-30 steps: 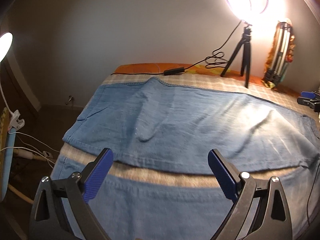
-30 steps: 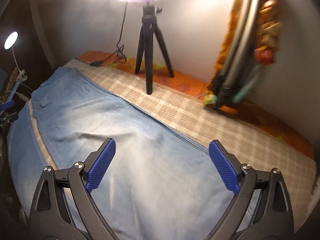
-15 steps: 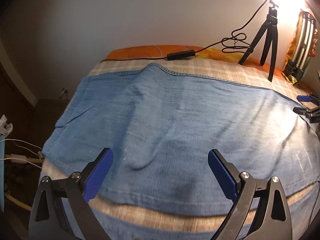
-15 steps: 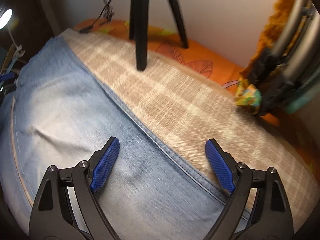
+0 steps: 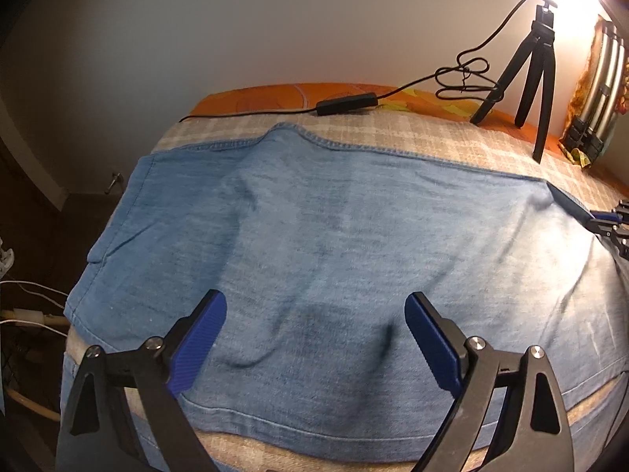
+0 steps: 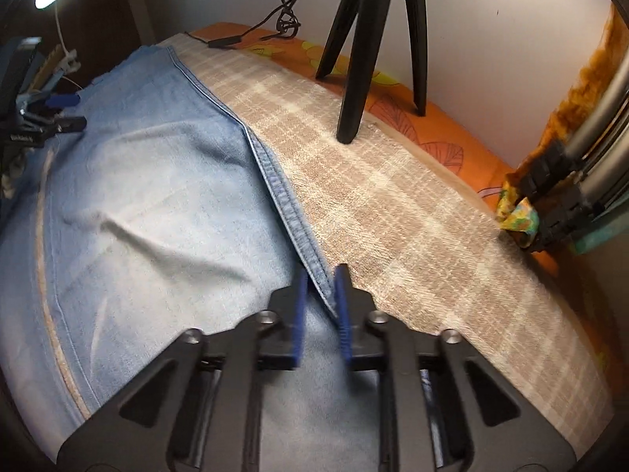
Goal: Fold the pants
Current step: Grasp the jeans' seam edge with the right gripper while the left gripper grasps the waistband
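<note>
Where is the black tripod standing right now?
In the left wrist view the black tripod stands at the far right, behind the jeans, with feet on the orange sheet and checked cloth, beside the wall under the bright lamp.

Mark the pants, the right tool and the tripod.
pants (image 5: 334,236), left wrist view, on the middle of the denim panel.
right tool (image 6: 319,306), right wrist view, midway between its blue tips at the seam.
tripod (image 6: 359,59), right wrist view, on its front leg.

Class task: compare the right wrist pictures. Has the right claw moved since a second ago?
Yes. The right claw has gone forward and down toward the tripod, which looms larger, and has closed around the seam edge of the jeans.
</note>
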The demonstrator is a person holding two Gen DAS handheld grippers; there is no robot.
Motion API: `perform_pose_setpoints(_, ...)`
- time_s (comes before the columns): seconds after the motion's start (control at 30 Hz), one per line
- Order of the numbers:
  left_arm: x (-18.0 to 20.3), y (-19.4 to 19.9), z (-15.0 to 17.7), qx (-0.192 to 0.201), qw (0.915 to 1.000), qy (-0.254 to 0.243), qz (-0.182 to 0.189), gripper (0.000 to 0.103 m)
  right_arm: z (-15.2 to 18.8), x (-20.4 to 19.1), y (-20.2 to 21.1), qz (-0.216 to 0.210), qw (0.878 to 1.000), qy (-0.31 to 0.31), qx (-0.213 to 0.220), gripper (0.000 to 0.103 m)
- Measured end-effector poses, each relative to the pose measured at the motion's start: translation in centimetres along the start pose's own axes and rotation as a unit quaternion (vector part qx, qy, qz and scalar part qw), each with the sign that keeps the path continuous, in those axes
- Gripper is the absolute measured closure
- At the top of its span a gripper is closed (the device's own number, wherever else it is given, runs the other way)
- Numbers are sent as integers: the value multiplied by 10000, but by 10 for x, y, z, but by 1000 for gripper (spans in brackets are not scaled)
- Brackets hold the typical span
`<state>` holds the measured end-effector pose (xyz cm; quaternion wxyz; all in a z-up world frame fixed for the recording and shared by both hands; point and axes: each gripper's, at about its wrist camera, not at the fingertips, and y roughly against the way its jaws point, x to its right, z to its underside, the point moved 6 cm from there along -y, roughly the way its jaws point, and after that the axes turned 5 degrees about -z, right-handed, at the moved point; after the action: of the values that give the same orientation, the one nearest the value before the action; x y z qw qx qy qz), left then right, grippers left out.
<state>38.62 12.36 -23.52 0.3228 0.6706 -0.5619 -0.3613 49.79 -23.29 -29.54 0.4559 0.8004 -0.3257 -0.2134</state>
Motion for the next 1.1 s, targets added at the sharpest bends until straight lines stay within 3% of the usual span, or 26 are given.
perform_pose_setpoints(0.27, 15, 5, -28, 68, 9990, 277, 354, 11, 2, -17, 36, -174, 9996, -67, 198, 92)
perform_pose_setpoints(0.6, 54, -14, -70, -178, 9906, 970, 951, 11, 38, -62, 51, -546, 9985, 4, 67, 92)
perform_pose_setpoints(0.77, 75, -34, -75, -363, 9885, 1184, 864, 11, 48, -71, 50, -556, 9984, 115, 44, 93)
perform_pose_setpoints(0.83, 80, -44, -73, -521, 9897, 1173, 628, 12, 48, -71, 49, -527, 9985, 150, 63, 93)
perform_pose_setpoints(0.87, 81, -48, -72, -585, 9884, 1261, 617, 21, 48, -71, 48, -512, 9985, 169, 70, 93)
perform_pose_setpoints(0.9, 81, -52, -70, -644, 9857, 1407, 660, 37, 48, -72, 48, -499, 9985, 191, 73, 93)
perform_pose_setpoints(0.97, 78, -57, -67, -654, 9796, 1735, 769, 46, 49, -72, 47, -486, 9986, 198, 63, 92)
perform_pose_setpoints(1.0, 76, -55, -67, -530, 9784, 1844, 774, 55, 48, -71, 47, -492, 9986, 187, 62, 92)
perform_pose_setpoints(1.1, 76, -56, -66, -431, 9784, 1854, 808, 70, 47, -67, 48, -490, 9987, 144, 83, 92)
